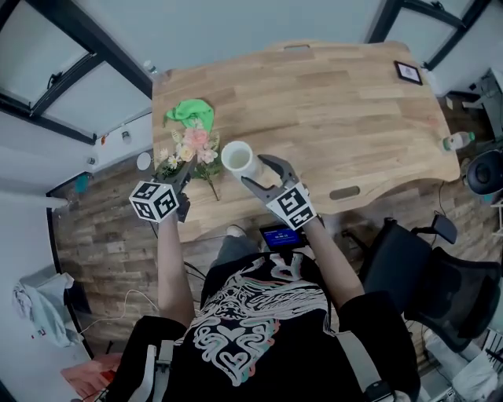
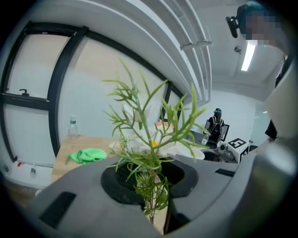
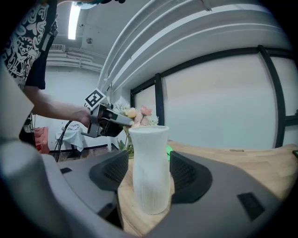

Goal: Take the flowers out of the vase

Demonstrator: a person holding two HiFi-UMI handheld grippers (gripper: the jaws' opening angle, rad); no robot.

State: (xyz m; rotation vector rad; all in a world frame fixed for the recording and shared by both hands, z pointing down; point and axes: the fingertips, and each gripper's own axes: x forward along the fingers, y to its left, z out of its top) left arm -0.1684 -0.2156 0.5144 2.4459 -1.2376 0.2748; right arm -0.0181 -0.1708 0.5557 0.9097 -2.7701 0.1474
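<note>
Flowers (image 1: 193,146) are out, stems pinched in the left gripper (image 1: 186,170), right gripper (image 1: 254,172) clamping the vase (image 1: 236,158), so next I'd lay them gently on the table (image 1: 338,102) and let go.

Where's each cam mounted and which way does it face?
Head view: on the head, facing down at table; torso, both arms, left tongs, right tongs show.
Left gripper view: on left tongs, facing the clamped flowers; person's head shows.
Right gripper view: on right tongs, facing the vase; left forearm shows.
Shared: flowers in all three.
</note>
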